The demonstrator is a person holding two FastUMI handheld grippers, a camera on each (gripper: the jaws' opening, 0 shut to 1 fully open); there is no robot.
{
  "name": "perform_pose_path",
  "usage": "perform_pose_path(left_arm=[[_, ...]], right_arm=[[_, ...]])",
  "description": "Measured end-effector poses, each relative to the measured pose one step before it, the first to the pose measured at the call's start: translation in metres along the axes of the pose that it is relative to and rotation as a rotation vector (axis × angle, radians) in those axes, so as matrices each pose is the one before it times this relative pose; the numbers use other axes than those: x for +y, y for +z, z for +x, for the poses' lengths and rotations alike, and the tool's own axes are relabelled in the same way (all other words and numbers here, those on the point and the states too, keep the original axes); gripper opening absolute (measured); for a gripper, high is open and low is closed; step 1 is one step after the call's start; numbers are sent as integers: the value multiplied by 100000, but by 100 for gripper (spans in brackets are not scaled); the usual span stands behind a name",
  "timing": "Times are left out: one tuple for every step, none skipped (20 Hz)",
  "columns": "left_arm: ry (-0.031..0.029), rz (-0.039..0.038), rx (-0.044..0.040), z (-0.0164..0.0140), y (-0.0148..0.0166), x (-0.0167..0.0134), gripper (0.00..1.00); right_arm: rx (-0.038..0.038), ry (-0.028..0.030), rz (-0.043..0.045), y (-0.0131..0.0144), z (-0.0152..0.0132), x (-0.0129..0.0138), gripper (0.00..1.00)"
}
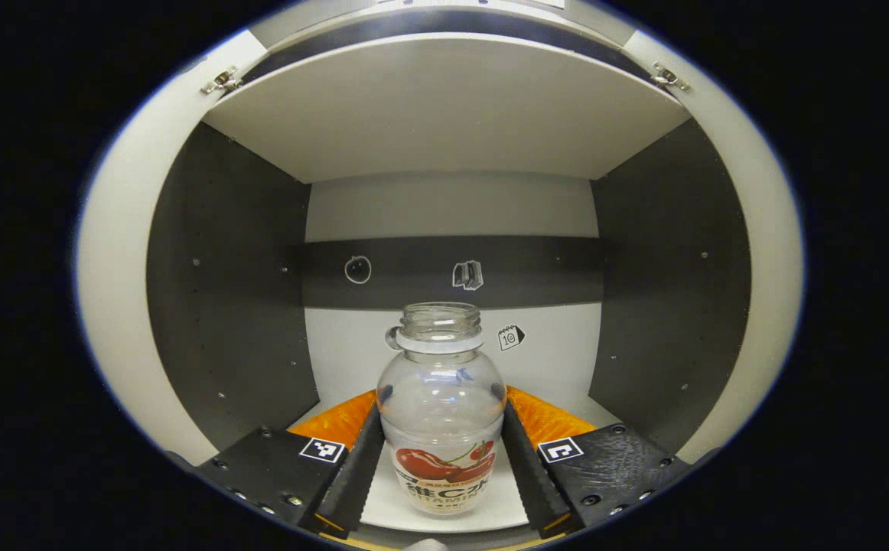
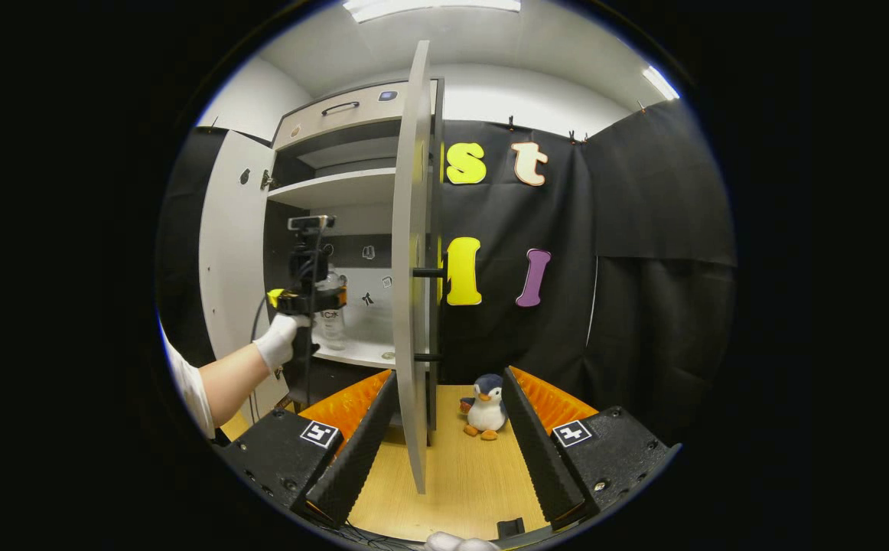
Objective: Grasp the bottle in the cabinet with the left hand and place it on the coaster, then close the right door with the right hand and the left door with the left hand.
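Reaching into the cabinet, my left fingers are open, with the bottle standing between them on the shelf. My right fingers hang open by the right door, the penguin toy beyond.

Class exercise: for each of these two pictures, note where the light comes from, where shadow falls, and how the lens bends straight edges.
Left gripper view: even light on the bottle, dim cabinet side walls, the shelf above bowed into a curve. Right gripper view: bright ceiling strips glare at the top, the open right door curves, and the penguin toy sits sharp on the table.
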State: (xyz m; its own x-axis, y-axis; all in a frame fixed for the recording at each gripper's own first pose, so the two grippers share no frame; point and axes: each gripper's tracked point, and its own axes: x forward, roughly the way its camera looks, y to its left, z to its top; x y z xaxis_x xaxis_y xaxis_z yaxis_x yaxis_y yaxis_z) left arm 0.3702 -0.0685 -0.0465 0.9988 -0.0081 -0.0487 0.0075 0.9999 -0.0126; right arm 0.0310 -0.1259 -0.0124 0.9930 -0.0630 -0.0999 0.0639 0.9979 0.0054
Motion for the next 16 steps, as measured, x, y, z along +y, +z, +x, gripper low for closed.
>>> perform_pose_path(left_arm=[[-964, 872, -1938, -1481, 831, -135, 77], [-1095, 979, -955, -1529, 620, -5, 77], [-1959, 1378, -922, -1351, 464, -276, 77], [-1235, 1268, -851, -1530, 403, -137, 76], [-1706, 764, -563, -1467, 431, -219, 77], [-1912, 336, -334, -1374, 405, -267, 76], [-1622, 118, -291, -1551, 89, -407, 76], [-1407, 177, 434, -1492, -10, -386, 76], [-997, -44, 85, -1413, -58, -305, 76], [-1038, -280, 235, -1356, -234, -453, 76], [-418, -440, 445, -1256, -353, -293, 76], [-573, -993, 752, -1218, -571, -361, 76], [-702, -1175, 544, -1111, -588, -391, 76], [-354, -962, 412, -1039, -739, -389, 76], [-326, -67, 438, -992, -862, -199, 76], [743, 81, 340, -972, -841, -52, 76]], right_arm=[[-48, 288, 123, -138, -63, 75, 83], [319, 308, 201, -98, -14, 87, 83], [395, 573, 210, -296, -30, 202, 83], [345, 555, 49, -190, -94, 184, 83], [192, 667, -305, -252, -49, 166, 83], [407, 765, -508, -260, 30, 154, 83], [652, 247, -390, -396, -64, 108, 83], [308, 257, 42, -131, -44, 110, 83], [268, 57, 188, -206, -180, 118, 84], [126, 111, 222, -138, -166, 106, 84], [226, 72, -112, -194, -113, 200, 84], [453, 119, -273, -131, -120, 170, 84], [190, 242, -301, -165, -186, 178, 83], [296, -75, -403, -82, -99, 143, 84], [104, 84, -359, -139, -91, 145, 84], [410, 36, -367, -197, -145, 148, 84]])
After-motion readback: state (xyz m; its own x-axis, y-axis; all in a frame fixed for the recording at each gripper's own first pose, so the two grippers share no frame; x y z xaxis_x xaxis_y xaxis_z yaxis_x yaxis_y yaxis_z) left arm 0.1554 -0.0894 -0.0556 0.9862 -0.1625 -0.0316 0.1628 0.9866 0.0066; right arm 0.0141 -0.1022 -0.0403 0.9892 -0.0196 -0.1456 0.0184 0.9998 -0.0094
